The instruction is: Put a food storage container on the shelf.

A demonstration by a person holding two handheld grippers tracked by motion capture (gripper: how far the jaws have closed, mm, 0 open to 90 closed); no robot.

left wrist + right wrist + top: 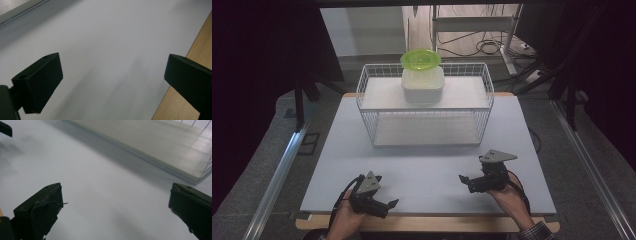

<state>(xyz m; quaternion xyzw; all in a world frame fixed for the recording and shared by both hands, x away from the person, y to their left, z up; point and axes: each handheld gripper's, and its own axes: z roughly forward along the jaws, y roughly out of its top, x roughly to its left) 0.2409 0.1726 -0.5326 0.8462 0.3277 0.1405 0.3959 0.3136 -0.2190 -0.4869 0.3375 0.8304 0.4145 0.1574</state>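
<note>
I observed the surface [427, 170], a pale board on a wooden base, spanning the centre and lower half of the high view. A white wire basket [424, 105] stood on it in the upper centre of the frame, well apart from both claws. Inside the basket, on its raised white shelf, sat a white container [422, 86] at the upper centre, and a translucent green lid [421, 59] rested on top of that container, slightly toward its far side.

The right claw [466, 181] was positioned at the lower right of the high view, held in a hand [507, 196], with its jaws pointing toward frame left. In the right gripper view I recorded the jaws spread wide, gripping nothing, above bare surface, with the basket's lower corner in the upper right of that frame.

The left claw [387, 205] was positioned at the lower left of the high view, held in the other hand [346, 217], near the surface's near edge. In the left gripper view its jaws likewise stood wide apart and gripped nothing, with the wooden edge at frame right.
</note>
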